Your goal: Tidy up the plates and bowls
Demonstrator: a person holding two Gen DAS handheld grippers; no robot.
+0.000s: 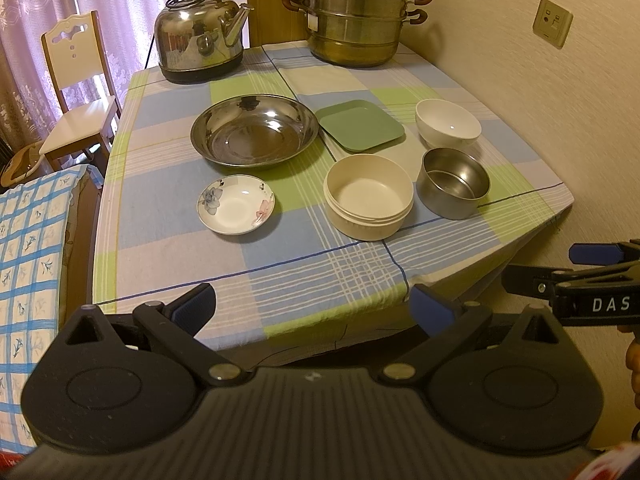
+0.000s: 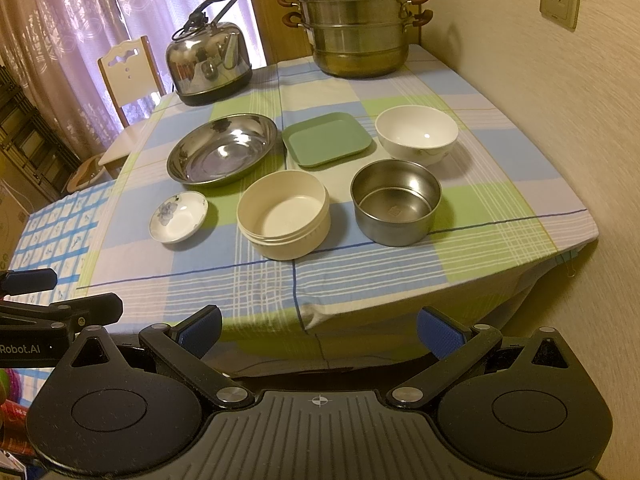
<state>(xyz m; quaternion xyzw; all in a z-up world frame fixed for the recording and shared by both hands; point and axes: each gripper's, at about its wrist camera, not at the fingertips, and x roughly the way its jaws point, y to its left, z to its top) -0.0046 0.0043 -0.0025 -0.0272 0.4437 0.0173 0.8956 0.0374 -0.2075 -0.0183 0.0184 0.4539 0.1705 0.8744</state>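
Plates and bowls lie unstacked around the cream bowl (image 2: 283,216), both grippers' jaws wide open, empty, short of the desk (image 2: 500,208), seemingly poised to start.

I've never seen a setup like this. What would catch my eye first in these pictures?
Probably the big stacked steel steamer pot at the table's far end by the wall, with the shiny kettle to its left. Then the six empty dishes laid out in two rows on the checked tablecloth, the wide steel basin the largest. Nearest the camera, the right gripper hangs open, short of the table's edge.
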